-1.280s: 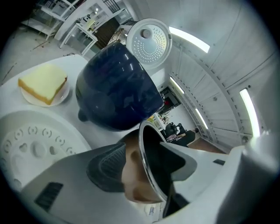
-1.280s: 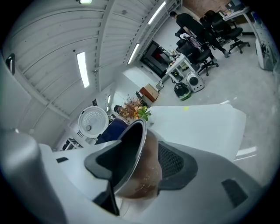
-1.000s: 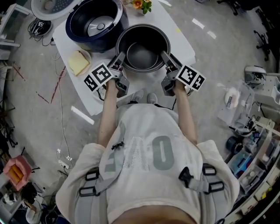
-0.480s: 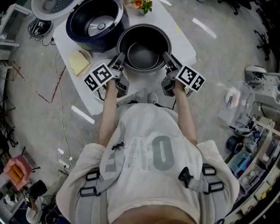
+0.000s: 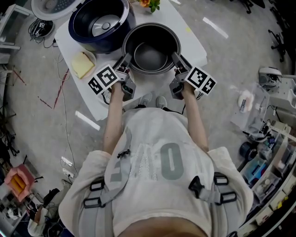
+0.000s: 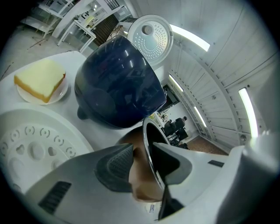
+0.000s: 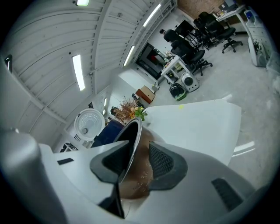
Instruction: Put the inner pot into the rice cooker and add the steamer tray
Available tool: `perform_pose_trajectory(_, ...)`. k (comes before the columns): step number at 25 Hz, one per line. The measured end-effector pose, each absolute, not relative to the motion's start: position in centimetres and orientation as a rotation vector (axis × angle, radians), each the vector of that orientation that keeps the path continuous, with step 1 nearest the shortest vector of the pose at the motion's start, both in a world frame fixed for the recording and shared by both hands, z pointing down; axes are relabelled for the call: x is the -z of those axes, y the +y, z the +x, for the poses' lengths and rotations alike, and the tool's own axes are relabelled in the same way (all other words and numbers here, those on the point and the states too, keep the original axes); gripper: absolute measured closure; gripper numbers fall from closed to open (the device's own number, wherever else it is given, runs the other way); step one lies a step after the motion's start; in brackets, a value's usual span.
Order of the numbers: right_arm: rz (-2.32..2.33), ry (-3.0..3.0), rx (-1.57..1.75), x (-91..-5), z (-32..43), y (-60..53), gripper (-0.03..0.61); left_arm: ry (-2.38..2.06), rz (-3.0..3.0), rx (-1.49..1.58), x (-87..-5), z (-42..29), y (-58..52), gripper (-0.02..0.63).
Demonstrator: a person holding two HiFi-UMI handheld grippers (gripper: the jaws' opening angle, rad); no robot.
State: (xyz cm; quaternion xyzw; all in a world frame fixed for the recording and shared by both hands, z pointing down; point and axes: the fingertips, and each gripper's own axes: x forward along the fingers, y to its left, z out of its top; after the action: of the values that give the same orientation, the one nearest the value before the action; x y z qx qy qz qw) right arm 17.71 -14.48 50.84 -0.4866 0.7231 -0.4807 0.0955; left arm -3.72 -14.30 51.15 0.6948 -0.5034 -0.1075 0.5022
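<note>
left gripper point(image 5: 126, 59): clamped on the left wall of the inner pot point(image 5: 150, 58), one pad inside the rim, the other against the coppery outside; jaws just drawn closer onto it.
right gripper point(image 5: 177, 58): clamped likewise on the opposite wall, rim between the pads; jaws just drawn closer onto it.
inner pot: dark inside, bright rim, upright, held from both sides over the near part of the table point(image 5: 194, 46); outside the rice cooker point(image 5: 99, 23), just beside it; resting or raised, cannot be told.
rice cooker: dark blue, open, heating plate bare at the bottom; white lid point(image 5: 54, 5) swung back behind.
steamer tray point(image 6: 33, 148): white, perforated, flat on the table, left of the left gripper, near the cooker's foot.
plate point(image 6: 63, 92): small, white, bearing a yellow slice point(image 6: 40, 79), in front of the cooker.
flowers point(image 5: 149, 4): at the table's far edge, behind the pot.
</note>
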Motion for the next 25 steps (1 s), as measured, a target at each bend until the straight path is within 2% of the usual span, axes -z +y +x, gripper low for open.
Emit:
perform_pose_trajectory(6, -1.448, 2.145, 1.425, -50.7, 17.6, -14.6, 0.442, -1.239, 1.704, 0.239, -50.9, -3.9, -14.4, 0.476)
perform_pose_trajectory(12, -1.621, 2.278, 1.298, -50.2, 17.8, -14.6, 0.489, -1.331, 1.818, 0.032, -50.3, -3.1, -14.1, 0.506)
perform_pose_trajectory(25, -1.594, 2.302, 1.077, -43.0, 20.0, -14.9, 0.497, -1.339, 1.99, 0.072, -43.4, -1.0, -14.4, 0.514)
